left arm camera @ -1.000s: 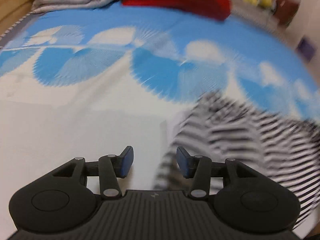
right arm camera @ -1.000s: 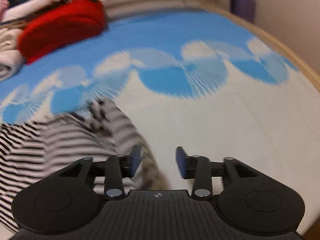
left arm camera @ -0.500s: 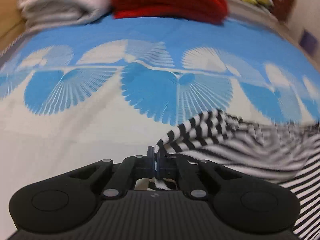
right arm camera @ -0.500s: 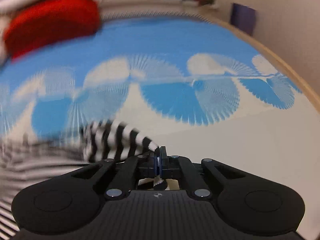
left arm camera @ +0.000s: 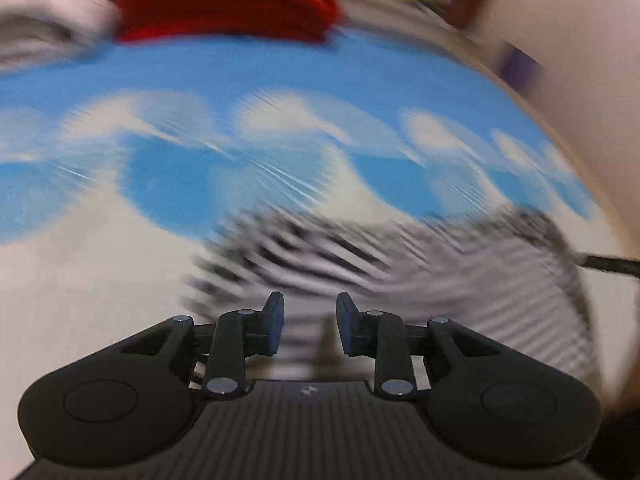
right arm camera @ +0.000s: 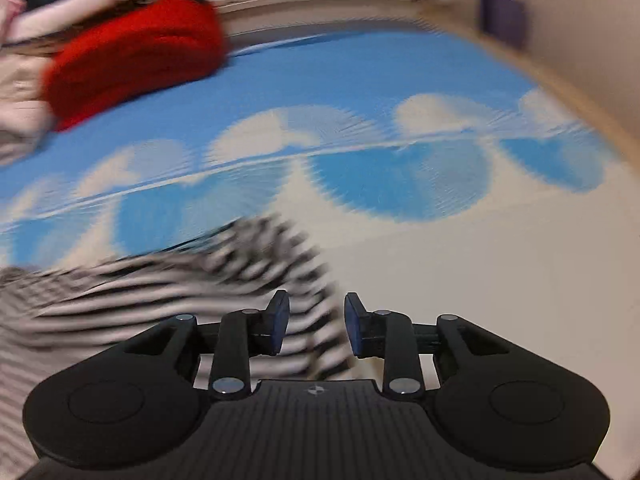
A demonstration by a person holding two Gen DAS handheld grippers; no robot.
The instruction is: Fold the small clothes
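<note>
Blur smears both views, so judge your hold with care; your left claw (left arm camera: pixel 310 328) stands with its jaws parted and nothing clamped between them, and your right claw (right arm camera: pixel 317 326) is likewise spread and empty; the black-and-white striped garment (left arm camera: pixel 360 256) lies on the blue-and-white fan-patterned bedspread (left arm camera: pixel 240 80), just ahead of and under both claws, with striped cloth showing in the gap between each pair of fingers but not pinched; in the right wrist view the striped garment (right arm camera: pixel 168 292) spreads off to the left and its near edge runs under the left finger. The chief risk, as I judge it, is that with both claws released the fold you are forming has nothing pinning it, so a bunched edge may spring back or slump unevenly; you cannot tell from these smeared pictures whether the layers lie flat or rucked. If you close again while moving this fast, you may catch the bedspread along with the cloth, or take only one layer and drag the garment askew. The red folded item (right arm camera: pixel 132 60) and the pale stacked clothes (left arm camera: pixel 44 28) sit well apart at the far end of the bed, so they are unlikely to interfere; slow down before you re-grip.
</note>
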